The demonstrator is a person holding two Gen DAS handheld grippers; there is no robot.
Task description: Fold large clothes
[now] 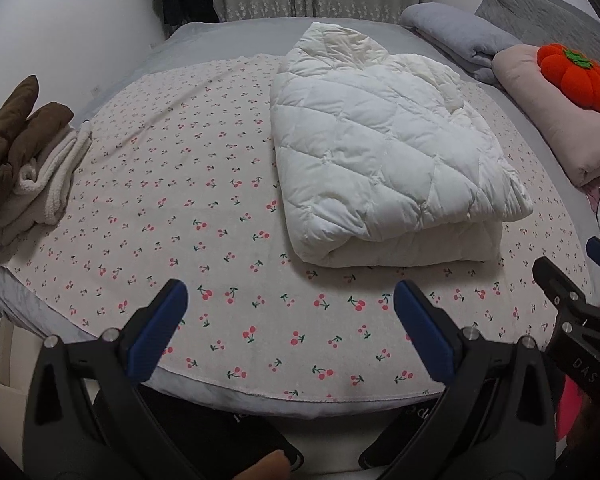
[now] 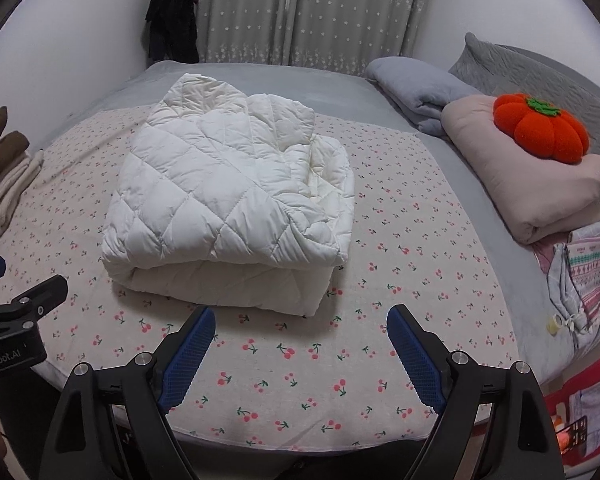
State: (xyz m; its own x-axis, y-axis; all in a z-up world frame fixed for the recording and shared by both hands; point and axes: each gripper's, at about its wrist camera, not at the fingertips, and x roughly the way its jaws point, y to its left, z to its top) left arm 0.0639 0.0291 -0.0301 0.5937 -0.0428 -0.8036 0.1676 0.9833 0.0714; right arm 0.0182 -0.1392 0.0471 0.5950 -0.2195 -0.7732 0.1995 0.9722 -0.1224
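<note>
A white quilted puffer jacket [image 1: 384,160] [image 2: 228,208] lies folded in a thick bundle on the cherry-print sheet [image 1: 160,200] [image 2: 420,264] of the bed. My left gripper [image 1: 290,304] hovers open over the sheet's near edge, short of the bundle and a little left of it, nothing between its blue pads. My right gripper [image 2: 300,328] is open too, just in front of the bundle's near right corner, empty. The right gripper's fingers [image 1: 560,284] show at the right edge of the left wrist view; the left gripper's fingers [image 2: 40,292] show at the left edge of the right wrist view.
A brown and cream folded pile [image 1: 24,160] [image 2: 0,168] sits at the bed's left edge. At the right lie a grey blanket [image 1: 456,36] [image 2: 416,88], a pink folded quilt [image 2: 540,184] with an orange pumpkin cushion [image 1: 576,76] [image 2: 540,128], and patterned clothes [image 2: 584,280]. Curtains [image 2: 308,12] hang behind.
</note>
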